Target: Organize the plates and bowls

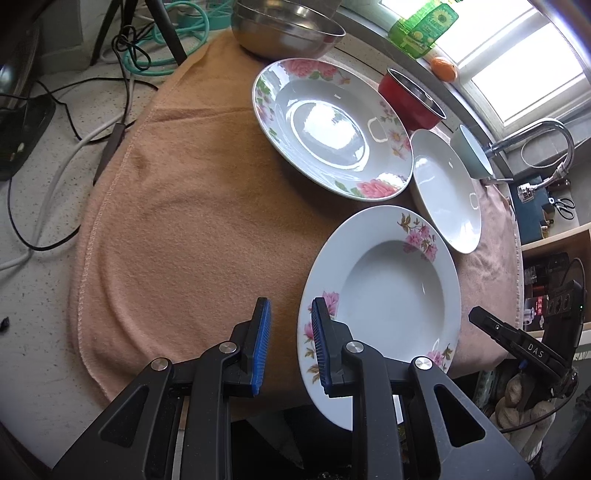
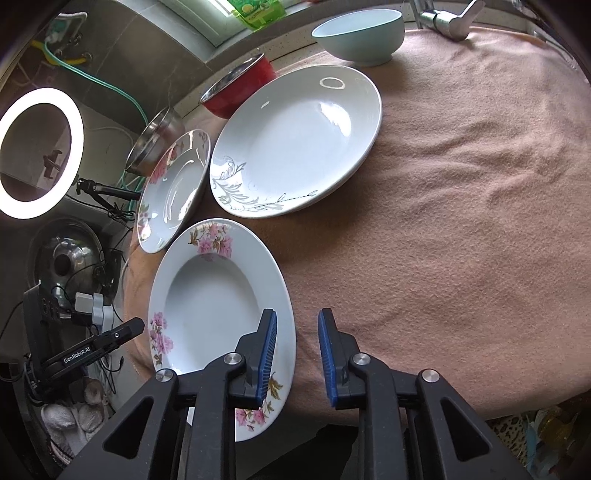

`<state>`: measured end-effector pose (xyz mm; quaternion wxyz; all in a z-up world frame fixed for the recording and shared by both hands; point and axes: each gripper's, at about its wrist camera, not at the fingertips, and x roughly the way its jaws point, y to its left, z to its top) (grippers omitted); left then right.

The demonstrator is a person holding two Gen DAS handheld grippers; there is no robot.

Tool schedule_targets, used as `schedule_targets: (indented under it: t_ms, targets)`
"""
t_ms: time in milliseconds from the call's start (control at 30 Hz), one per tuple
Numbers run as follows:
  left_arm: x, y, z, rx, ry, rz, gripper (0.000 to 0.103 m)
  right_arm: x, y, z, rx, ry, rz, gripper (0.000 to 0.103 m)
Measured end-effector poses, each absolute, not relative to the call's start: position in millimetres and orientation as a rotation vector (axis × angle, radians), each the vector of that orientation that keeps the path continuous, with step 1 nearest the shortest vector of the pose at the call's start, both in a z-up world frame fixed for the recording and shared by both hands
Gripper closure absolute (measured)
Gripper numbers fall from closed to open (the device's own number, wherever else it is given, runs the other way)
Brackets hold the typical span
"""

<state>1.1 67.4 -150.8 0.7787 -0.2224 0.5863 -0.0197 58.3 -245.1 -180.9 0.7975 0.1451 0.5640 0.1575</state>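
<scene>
- Looking along the left wrist view, the left gripper [image 1: 290, 345] hangs over the near edge of the orange-brown blanket [image 1: 192, 206], its blue pads spread with a gap between them and nothing pinched.
- Its right finger [image 1: 325, 347] sits above the left rim of the pink-flowered soup plate [image 1: 384, 295]; whether it touches the rim cannot be told.
- Beyond that plate lies the rose-rimmed plate [image 1: 328, 125], and to the right of both, the plain white plate [image 1: 447, 188], its edge just beside each of them.
- Further back stand the steel bowl [image 1: 284, 29], the red bowl [image 1: 410, 99] and the pale green bowl [image 1: 474, 155] near a tap [image 1: 550, 133].
- The right gripper [image 1: 491, 325] shows at the right edge.
- In the right wrist view, the right gripper [image 2: 297, 354] has its pads apart, empty, the gap lying over blanket [image 2: 443, 221] just right of the pink-flowered soup plate [image 2: 210, 302].
- Its left finger [image 2: 267, 354] overlaps that plate's right rim in the picture; contact is unclear.
- The grey-leaf plate [image 2: 299, 140] lies farther back, the rose-rimmed plate [image 2: 173, 192] to its left, with the steel bowl [image 2: 155, 144], red bowl [image 2: 240, 88] and pale green bowl [image 2: 360, 31] behind.
- The left gripper [image 2: 129, 328] shows at the left, below a lit ring lamp [image 2: 40, 151].
</scene>
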Motion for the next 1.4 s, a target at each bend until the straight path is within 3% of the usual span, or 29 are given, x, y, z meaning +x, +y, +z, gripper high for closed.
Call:
schedule_targets:
  t_ms: [567, 933, 1067, 1400]
  targets:
    - [15, 117, -127, -0.612, 1.137, 0.042, 0.082, 93, -250, -110, 0.230, 0.978, 0.409, 0.082]
    - [21, 131, -121, -0.662, 1.096, 0.064, 0.082, 136, -204, -87, 0.116, 1.008, 0.508, 0.080]
    - [26, 133, -121, -0.674, 1.087, 0.068, 0.081, 151, -190, -86, 0.112, 1.047, 0.548, 0.073]
    - [43, 139, -130, -0.734, 1.075, 0.078, 0.081, 184, -159, -93, 0.088, 1.110, 0.607, 0.073]
